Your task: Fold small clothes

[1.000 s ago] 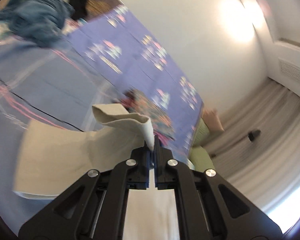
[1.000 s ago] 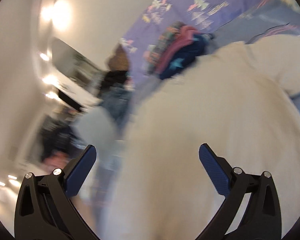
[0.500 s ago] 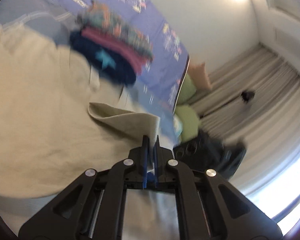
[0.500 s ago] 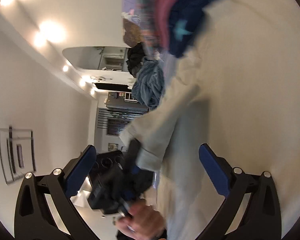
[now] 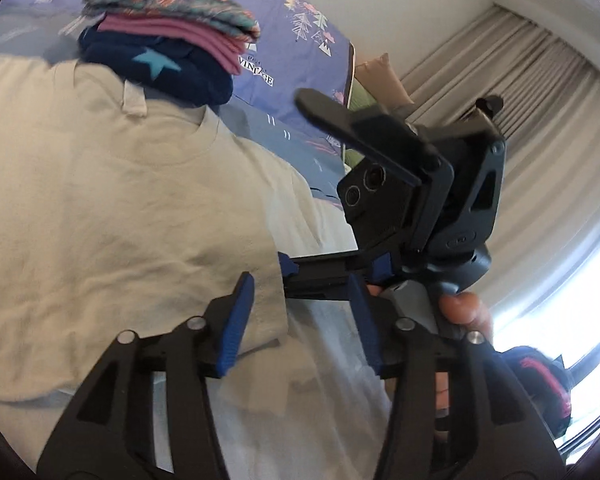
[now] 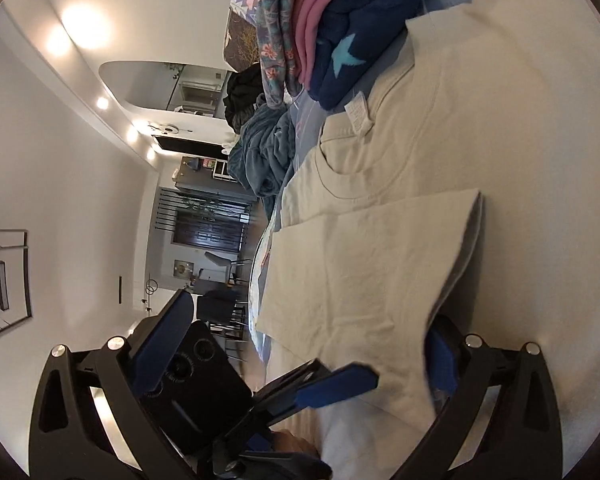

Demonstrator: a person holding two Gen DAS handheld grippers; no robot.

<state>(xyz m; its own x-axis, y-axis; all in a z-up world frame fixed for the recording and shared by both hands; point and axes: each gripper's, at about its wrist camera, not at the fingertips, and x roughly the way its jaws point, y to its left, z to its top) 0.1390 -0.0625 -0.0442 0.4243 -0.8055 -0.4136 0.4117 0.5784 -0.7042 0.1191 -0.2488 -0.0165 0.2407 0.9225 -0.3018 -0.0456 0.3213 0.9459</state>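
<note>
A cream T-shirt (image 5: 112,208) lies flat on the bed, collar toward the stack of folded clothes (image 5: 168,48). One sleeve is folded in over the body (image 6: 364,264). My left gripper (image 5: 300,324) is open and empty, its fingers either side of the folded sleeve's edge. My right gripper (image 6: 300,356) is open and empty, low over the same sleeve; its body shows in the left wrist view (image 5: 420,208). The left gripper's blue finger (image 6: 336,388) shows in the right wrist view.
The stack (image 6: 320,20) holds a navy star garment, pink cloth and floral cloth. A heap of blue-grey clothes (image 6: 260,152) lies further along the bed. A purple patterned cover (image 5: 308,28) and pillows (image 5: 376,76) lie behind. Curtains (image 5: 520,120) hang beyond the bed.
My left gripper carried the sleeve across the shirt, then opened and let it go. The sleeve now lies folded over the body. My right gripper stayed open and came close to the left one.
</note>
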